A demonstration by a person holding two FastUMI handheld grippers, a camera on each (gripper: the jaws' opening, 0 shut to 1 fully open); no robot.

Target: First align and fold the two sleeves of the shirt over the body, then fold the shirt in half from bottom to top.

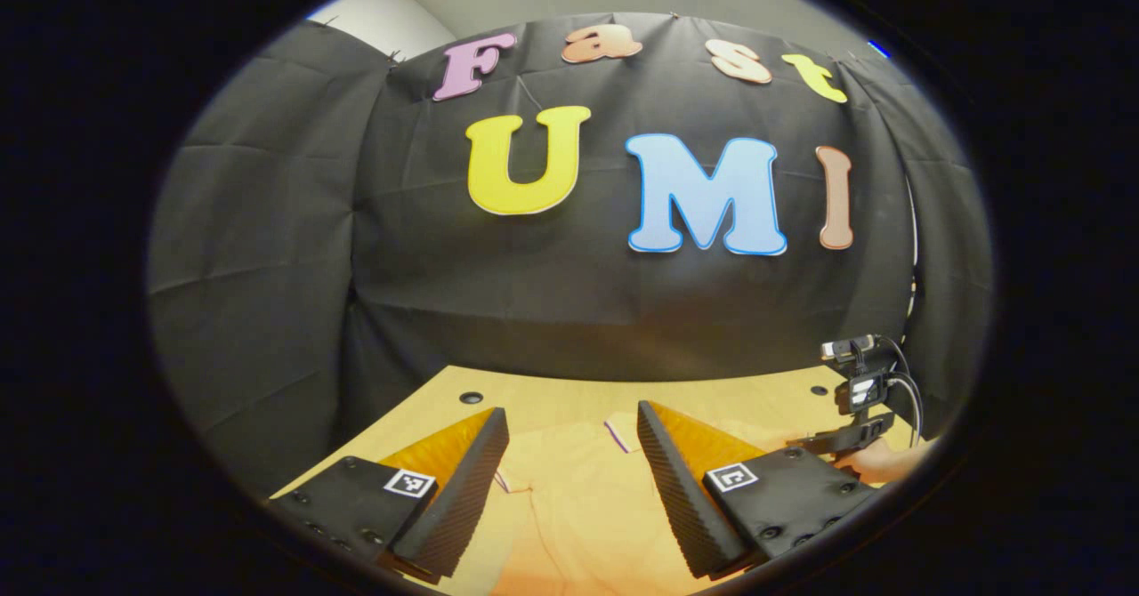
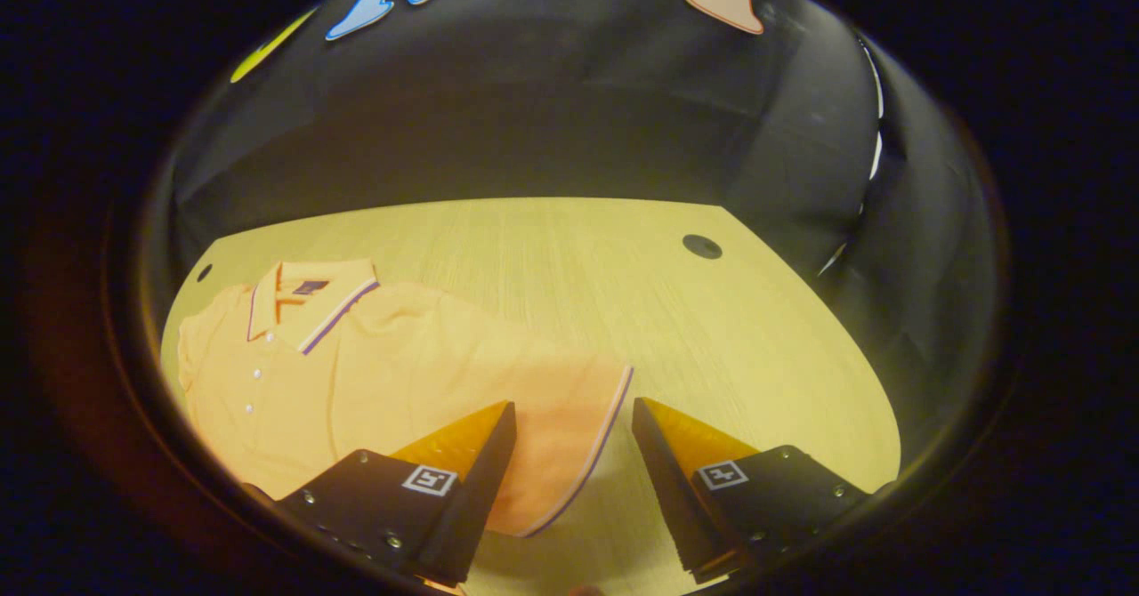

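An orange polo shirt (image 2: 374, 374) lies flat on a light wooden table (image 2: 712, 311), collar (image 2: 307, 298) toward the far edge, in the right gripper view. The right gripper (image 2: 569, 418) hovers with fingers spread wide, holding nothing; the striped cuff of one sleeve (image 2: 578, 436) lies just between and below its fingers. The left gripper (image 1: 569, 427) is likewise wide open and empty above the shirt (image 1: 569, 507). Ahead to its right, a hand (image 1: 881, 461) holds the other gripper's body.
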